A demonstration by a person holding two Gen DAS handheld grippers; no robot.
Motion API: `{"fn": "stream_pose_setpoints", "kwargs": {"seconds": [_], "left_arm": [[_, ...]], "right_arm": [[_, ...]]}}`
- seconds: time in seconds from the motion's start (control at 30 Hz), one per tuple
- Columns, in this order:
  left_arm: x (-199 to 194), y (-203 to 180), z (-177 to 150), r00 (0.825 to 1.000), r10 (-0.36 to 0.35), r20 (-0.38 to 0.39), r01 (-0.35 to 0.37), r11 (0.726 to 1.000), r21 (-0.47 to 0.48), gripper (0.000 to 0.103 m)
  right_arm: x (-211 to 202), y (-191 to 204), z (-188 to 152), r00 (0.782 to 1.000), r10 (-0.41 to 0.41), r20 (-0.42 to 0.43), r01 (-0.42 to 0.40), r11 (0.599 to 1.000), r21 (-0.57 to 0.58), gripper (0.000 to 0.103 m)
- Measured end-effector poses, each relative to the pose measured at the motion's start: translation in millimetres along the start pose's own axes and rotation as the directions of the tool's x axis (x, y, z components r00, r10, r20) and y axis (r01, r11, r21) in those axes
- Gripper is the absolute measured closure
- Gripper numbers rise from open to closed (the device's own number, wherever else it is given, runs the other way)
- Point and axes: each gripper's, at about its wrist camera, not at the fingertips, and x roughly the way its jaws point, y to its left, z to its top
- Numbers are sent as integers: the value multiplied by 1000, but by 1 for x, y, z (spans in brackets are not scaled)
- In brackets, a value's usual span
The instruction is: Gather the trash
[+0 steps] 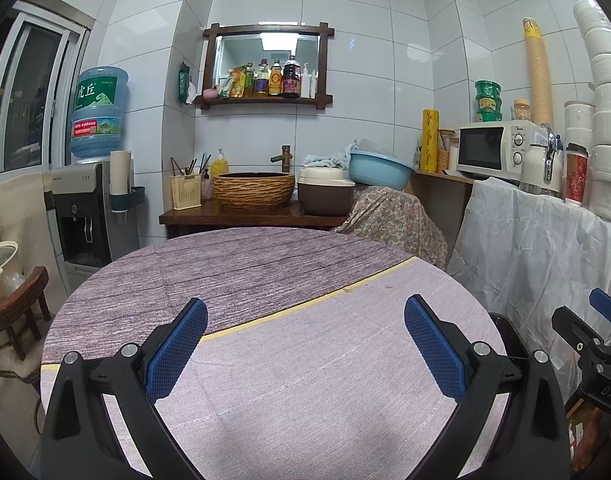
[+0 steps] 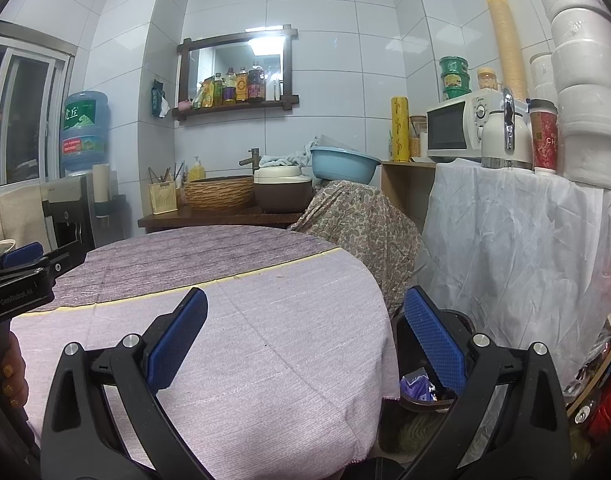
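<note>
Through the left wrist: left gripper [image 1: 305, 316] spread wide with nothing between its blue pads [image 1: 177, 350], hovering over the bare round table [image 1: 233, 264], likely because no trash lies there to grasp. Through the right wrist: right gripper [image 2: 305, 314] equally wide and empty, poised past the table's edge above a dark trash bin [image 2: 425, 394] on the floor, holding what looks like a crumpled purple wrapper [image 2: 415, 386], though half hidden.

Trash bin [image 2: 425, 392] half hidden behind right gripper [image 2: 305, 344]; contents unclear.
</note>
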Motion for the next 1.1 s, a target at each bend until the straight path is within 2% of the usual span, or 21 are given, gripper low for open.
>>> {"fn": "stream_pose_setpoints", "kwargs": {"seconds": [1.1], "left_arm": [[2, 3, -1, 1000, 2, -15, -1, 1000, 9, 5]], "right_arm": [[1, 3, -1, 1000, 2, -13, -2, 1000, 1, 6]]}}
